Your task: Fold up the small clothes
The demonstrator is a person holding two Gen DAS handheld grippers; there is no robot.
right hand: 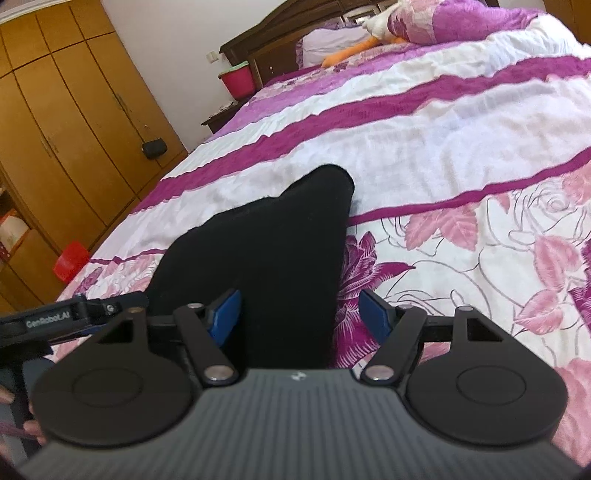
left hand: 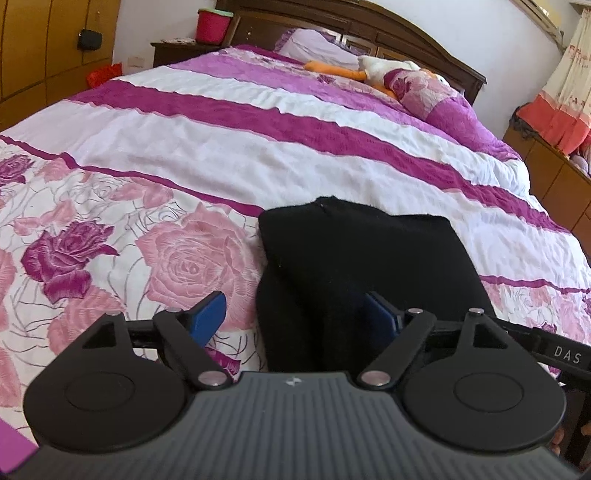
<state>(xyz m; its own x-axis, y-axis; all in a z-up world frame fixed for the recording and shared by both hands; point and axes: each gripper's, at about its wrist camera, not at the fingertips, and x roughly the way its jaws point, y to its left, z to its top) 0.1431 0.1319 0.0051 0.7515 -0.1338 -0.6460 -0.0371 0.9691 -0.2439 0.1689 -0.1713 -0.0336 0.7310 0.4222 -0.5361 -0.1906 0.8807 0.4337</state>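
Note:
A small black garment (left hand: 354, 258) lies folded on the bed's flowered cover near the front edge; it also shows in the right wrist view (right hand: 273, 251). My left gripper (left hand: 295, 314) is open, its blue pads straddling the garment's near left edge, the left pad (left hand: 208, 314) over the cover and the right pad (left hand: 380, 314) over the cloth. My right gripper (right hand: 299, 314) is open over the garment's near right edge, its left pad (right hand: 225, 314) on the cloth side. The left gripper shows in the right wrist view (right hand: 74, 314).
The bed cover (left hand: 221, 147) has purple and white stripes and pink roses. A plush toy (left hand: 384, 70) and pillows lie by the dark headboard (left hand: 369, 26). A red bucket (left hand: 212, 24) stands on a nightstand. A wooden wardrobe (right hand: 66, 129) stands left of the bed.

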